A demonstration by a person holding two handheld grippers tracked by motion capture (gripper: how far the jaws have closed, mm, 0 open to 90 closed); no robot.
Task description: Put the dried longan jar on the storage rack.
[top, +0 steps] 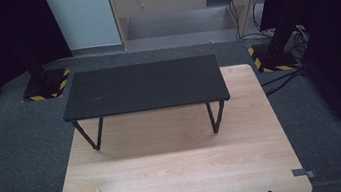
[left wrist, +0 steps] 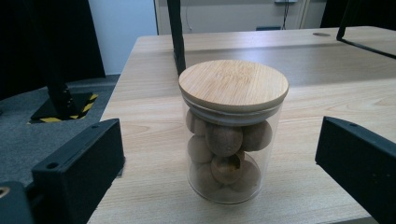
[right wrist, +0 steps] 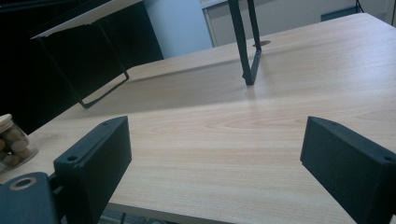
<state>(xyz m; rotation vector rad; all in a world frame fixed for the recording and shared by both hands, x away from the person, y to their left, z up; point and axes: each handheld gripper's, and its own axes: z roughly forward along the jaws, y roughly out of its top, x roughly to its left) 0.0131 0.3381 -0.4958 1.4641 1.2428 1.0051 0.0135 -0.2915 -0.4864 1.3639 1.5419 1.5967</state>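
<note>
No readable label on glass jar (left wrist: pixel 232 133) of brown balls with bamboo lid (left wrist: pixel 233 84), upright at near-left corner of bench (top: pixel 179 175), between wide-apart left fingers (left wrist: pixel 79 172), untouched; right fingers (right wrist: pixel 95 158) also apart, empty; black shelf (top: pixel 144 86) farther back.

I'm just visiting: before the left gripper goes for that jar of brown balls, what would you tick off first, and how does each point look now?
1. Left gripper jaws apart, wider than the glass jar: ok.
2. Jar lined up between the jaws: ok, roughly centred, slightly ahead of them.
3. Jar upright on the wooden table: ok.
4. Bamboo lid seated flat: ok.
5. Right gripper open and away from the jar: ok.
6. Space around the jar: ok; the black shelf stands farther back.
</note>
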